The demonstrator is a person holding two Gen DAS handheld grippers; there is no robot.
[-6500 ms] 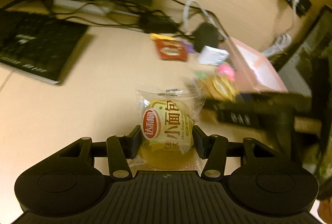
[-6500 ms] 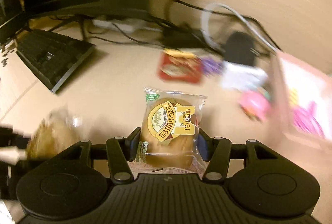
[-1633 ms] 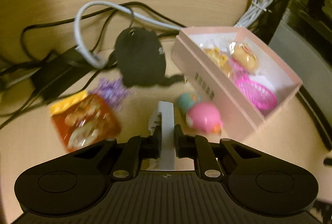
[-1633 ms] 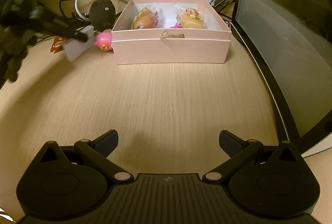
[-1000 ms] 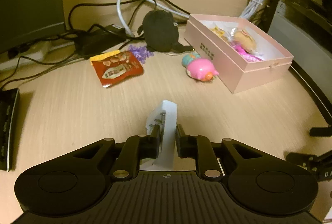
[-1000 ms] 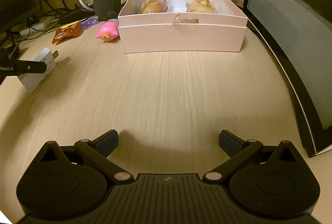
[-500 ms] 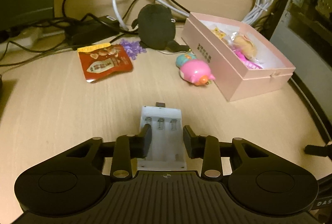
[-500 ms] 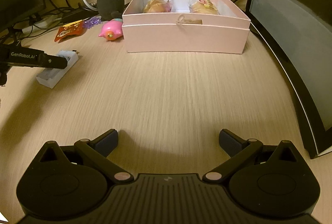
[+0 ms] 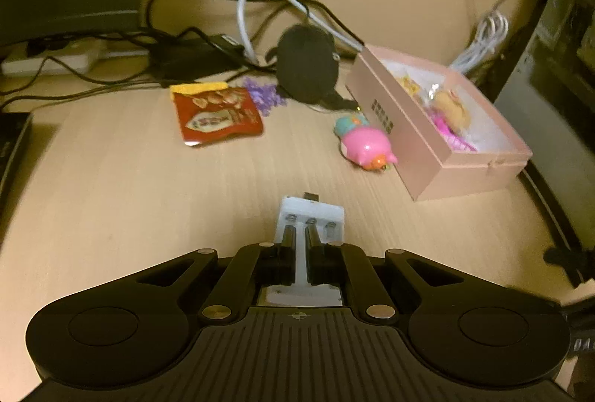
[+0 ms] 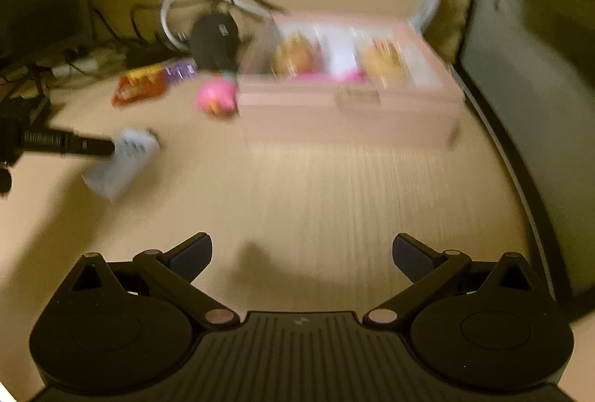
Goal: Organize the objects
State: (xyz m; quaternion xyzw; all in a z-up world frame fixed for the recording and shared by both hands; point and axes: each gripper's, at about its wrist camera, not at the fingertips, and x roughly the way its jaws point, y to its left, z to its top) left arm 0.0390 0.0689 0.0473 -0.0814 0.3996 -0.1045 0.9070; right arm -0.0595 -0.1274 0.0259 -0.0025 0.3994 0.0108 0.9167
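The red snack packet (image 9: 217,113) carries printed writing, too blurred to read. The pink box (image 9: 427,145) bears a block of dark print on its side wall, also illegible. The left gripper (image 9: 300,242) points down at a slant over the desk (image 9: 130,201), jaws closed on a thin inner rib of the white battery charger (image 9: 310,216), which lies just in front of it, well apart from the box. The right gripper (image 10: 302,251) slants downward above bare desk, jaws spread wide with nothing between them. A pink pig toy (image 9: 366,149) lies just beside the box
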